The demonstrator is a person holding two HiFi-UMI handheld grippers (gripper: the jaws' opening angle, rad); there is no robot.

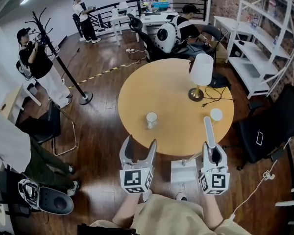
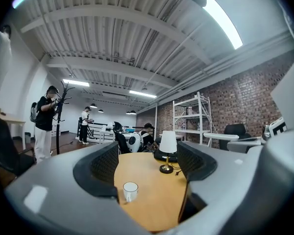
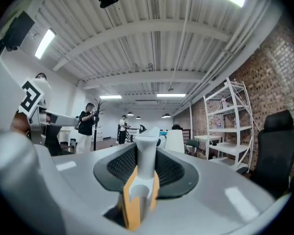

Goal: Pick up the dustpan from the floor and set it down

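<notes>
The dustpan (image 3: 146,168), clear of the floor (image 1: 100,131), is gripped by its handle (image 1: 208,131) between the closed fingers of the right gripper (image 1: 212,153), the handle running forward over the near tabletop (image 1: 171,102) edge, while the left gripper (image 1: 139,146) is held alongside, fingers apart and empty.

**Head view:** the camera is looking steeply down from above the person onto the table (image 1: 157,87). The left gripper (image 1: 141,142) and right gripper (image 1: 211,151) are lying near the lower edge.

**Left gripper view:** the camera is riding close behind parted jaws, facing level across the table (image 2: 152,204) toward the lamp (image 2: 167,148).

**Right gripper view:** the camera is facing level, with the dustpan handle (image 3: 146,155) filling the near field.

**Shared:** all three views are taking in the shelving (image 1: 255,53) and the coat stand (image 1: 51,48).
</notes>
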